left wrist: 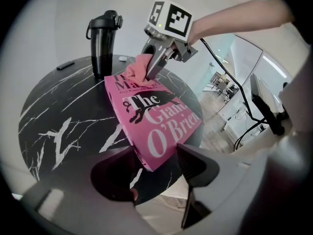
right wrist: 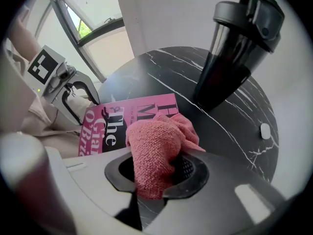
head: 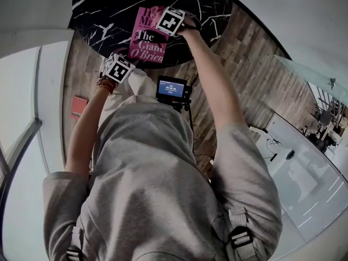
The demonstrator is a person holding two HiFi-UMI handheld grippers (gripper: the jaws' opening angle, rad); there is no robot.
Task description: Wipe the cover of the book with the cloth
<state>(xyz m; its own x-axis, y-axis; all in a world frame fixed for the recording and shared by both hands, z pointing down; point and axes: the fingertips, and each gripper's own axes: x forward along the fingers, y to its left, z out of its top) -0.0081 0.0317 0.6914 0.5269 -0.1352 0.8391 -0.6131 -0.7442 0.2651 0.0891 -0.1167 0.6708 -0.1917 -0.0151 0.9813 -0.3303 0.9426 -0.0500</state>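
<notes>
On the round black table (head: pixel 98 15), near the edge closest to the person, lies the pink book (left wrist: pixel 156 121), cover up, with one corner reaching that edge. Over the far end of its cover the right tool (right wrist: pixel 156 176) grips a bunched pink cloth (right wrist: pixel 155 146) between its jaws and presses it onto the book, while a black bottle (left wrist: pixel 103 43) stands upright just beyond. At the near edge the left tool (left wrist: pixel 154 173) holds nothing, its jaws wide apart with the book's near corner showing between them.
</notes>
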